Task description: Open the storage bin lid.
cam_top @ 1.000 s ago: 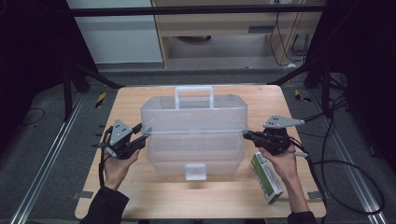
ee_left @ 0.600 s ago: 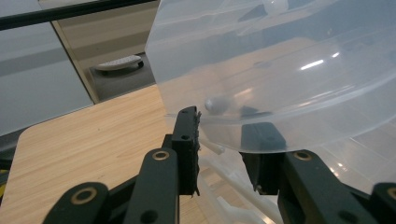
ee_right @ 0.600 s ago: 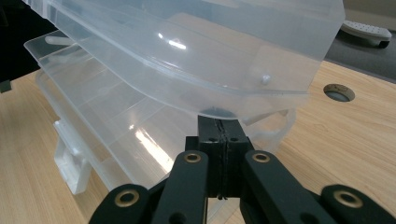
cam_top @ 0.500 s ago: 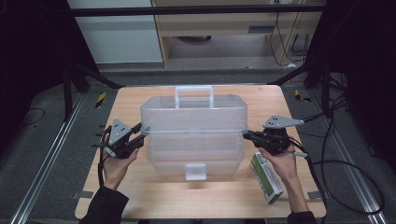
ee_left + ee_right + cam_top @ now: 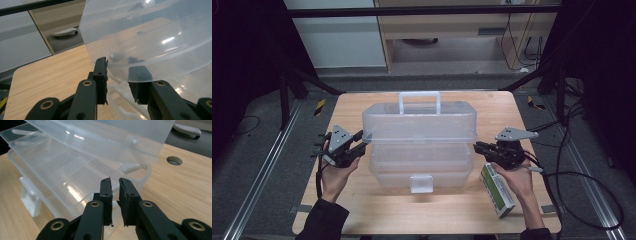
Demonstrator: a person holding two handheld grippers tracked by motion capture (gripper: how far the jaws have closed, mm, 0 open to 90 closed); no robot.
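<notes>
A clear plastic toolbox (image 5: pixel 422 167) with a white handle (image 5: pixel 419 100) stands mid-table. Its lid (image 5: pixel 419 122) is raised off the base, and an inner tray (image 5: pixel 62 170) shows beneath it. My left gripper (image 5: pixel 361 142) is at the lid's left end. In the left gripper view the lid (image 5: pixel 155 32) has its rim between the parted jaws of this gripper (image 5: pixel 117 67), one jaw outside and one behind the translucent wall. My right gripper (image 5: pixel 477 146) is at the box's right end. Its jaws (image 5: pixel 114 181) are nearly together with nothing between them.
A green and white carton (image 5: pixel 498 192) lies flat on the wooden table (image 5: pixel 362 210) under my right hand. A front latch (image 5: pixel 421 183) hangs from the toolbox's base. The table has a round hole (image 5: pixel 174 160) beyond the box. Cables trail off to the right.
My left gripper has edged slightly in toward the lid's left end. The right gripper and the toolbox have stayed where they were.
</notes>
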